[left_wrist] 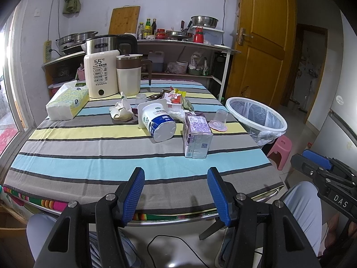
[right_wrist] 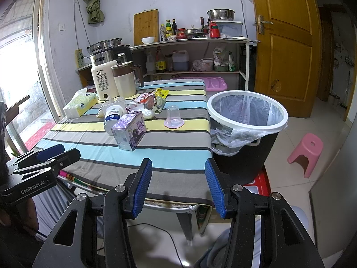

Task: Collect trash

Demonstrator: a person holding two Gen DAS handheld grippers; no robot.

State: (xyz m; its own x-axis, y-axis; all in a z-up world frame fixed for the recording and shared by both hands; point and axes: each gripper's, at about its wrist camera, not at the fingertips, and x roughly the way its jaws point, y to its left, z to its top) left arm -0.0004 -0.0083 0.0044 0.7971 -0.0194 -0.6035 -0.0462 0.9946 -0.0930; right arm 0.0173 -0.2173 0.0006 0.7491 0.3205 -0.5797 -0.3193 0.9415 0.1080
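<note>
Left wrist view first: my left hand-held gripper (left_wrist: 176, 195) sits at bottom centre, pads spread wide with nothing between them, over the near edge of the striped worktop (left_wrist: 89, 163). Mid-frame, the trash is all waiting: a tipped yogurt tub (left_wrist: 158, 122), a purple milk carton (left_wrist: 196, 134) just right of it, a crumpled tissue (left_wrist: 120, 111) to the left, snack wrappers (left_wrist: 174, 98) behind, and an upturned clear plastic cup (left_wrist: 219, 117) near the right edge. The lined trash bin (left_wrist: 256, 116) stands at right and looks empty.

Right wrist view now: my right hand-held gripper (right_wrist: 178, 187) is at bottom centre, likewise released and empty. The carton (right_wrist: 129, 131) lies upper left of it, the cup (right_wrist: 173, 116) straight above, the bin (right_wrist: 247, 116) at right beside the worktop.

My read: nothing collected yet, everything left to do.
</note>
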